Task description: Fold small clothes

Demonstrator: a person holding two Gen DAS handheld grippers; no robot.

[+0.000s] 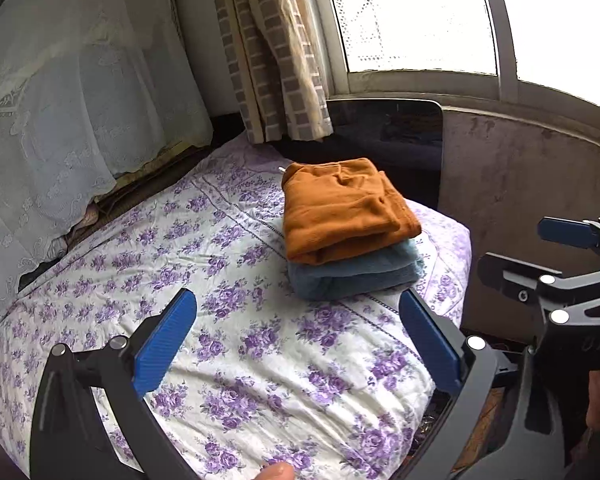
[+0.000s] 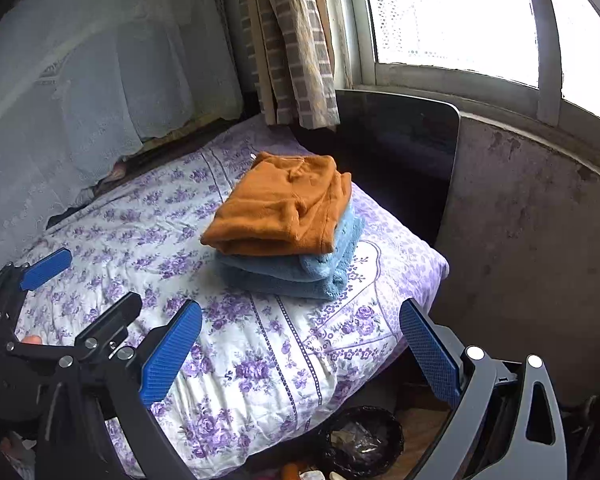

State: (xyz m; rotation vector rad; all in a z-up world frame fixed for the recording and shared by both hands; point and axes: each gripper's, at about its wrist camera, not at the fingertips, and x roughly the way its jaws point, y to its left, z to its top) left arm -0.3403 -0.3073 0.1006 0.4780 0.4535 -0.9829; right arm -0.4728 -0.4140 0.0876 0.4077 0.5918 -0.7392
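Left wrist view, lower left of frame: left gripper (image 1: 296, 336) hovers over the floral bedspread (image 1: 228, 360), fingers spread wide apart, nothing between the blue pads (image 1: 166, 344). A fingertip of the person's hand (image 1: 278, 471) shows at the bottom edge. Gripper points toward the far right corner of the bed.

Centre of both views: folded orange garment (image 1: 346, 210) lies on top of a folded blue garment (image 1: 356, 274); the two form one stack on the bedspread near its right edge, ahead of both grippers and touching neither. The orange piece sits slightly askew, so the blue edge shows at the right side.

Right of frame: right gripper (image 2: 300, 348) held beside the left one, off the bed's right edge, fingers likewise wide apart and empty.

Right wrist view, bottom centre: a dark basket (image 2: 362, 442) stands on the floor below the bed corner; crumpled clear plastic lies inside, other contents too dim to tell.

Upper frame: checked curtain (image 1: 276, 48), window (image 1: 412, 16).
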